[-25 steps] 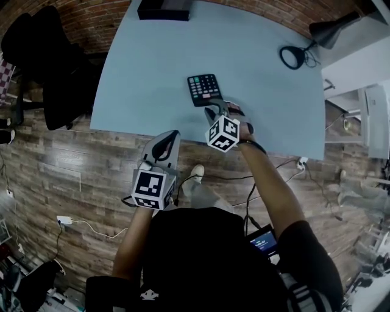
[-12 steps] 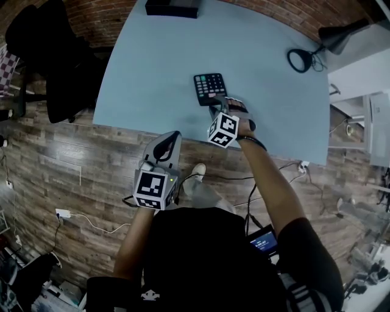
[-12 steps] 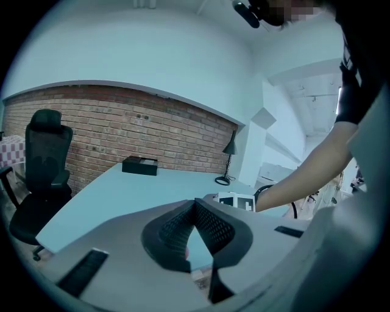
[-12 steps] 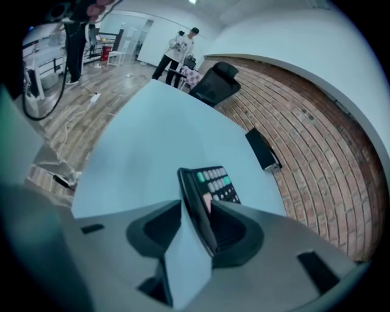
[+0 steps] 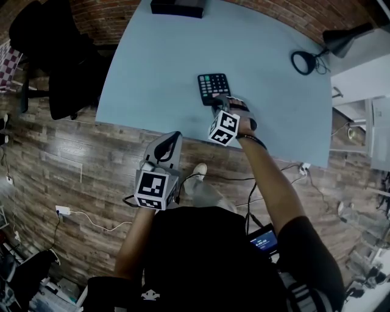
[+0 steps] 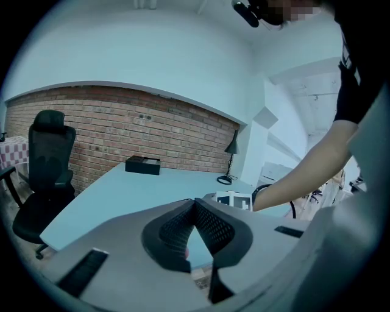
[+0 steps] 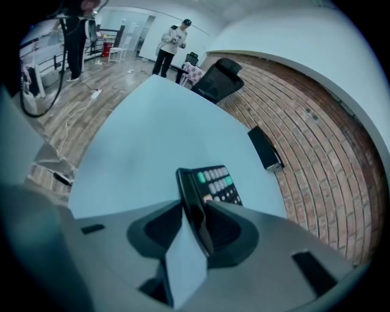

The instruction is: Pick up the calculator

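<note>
Calculator [image 5: 214, 88] lies flat on table [image 5: 158, 61], long axis toward brick wall [image 5: 256, 9].

A: You have bare table [image 5: 152, 73] left of the calculator [image 5: 214, 88] and beyond it, right up to the black box [image 5: 177, 7] at the far edge by the brick wall [image 5: 97, 18].

B: Agreed. On your right, the lamp [image 5: 342, 38] and its cord stand near the far corner, well apart from the calculator, with open surface between.

A: Your right gripper [image 5: 220, 105] has just been opening its jaws. The calculator's near end stands between them.

B: Your left gripper [image 5: 169, 139], jaws together, hangs off the table's near edge over the floor [image 5: 73, 170]. The office chair [image 5: 52, 61] stands by the table's left edge, apart from that gripper.
</note>
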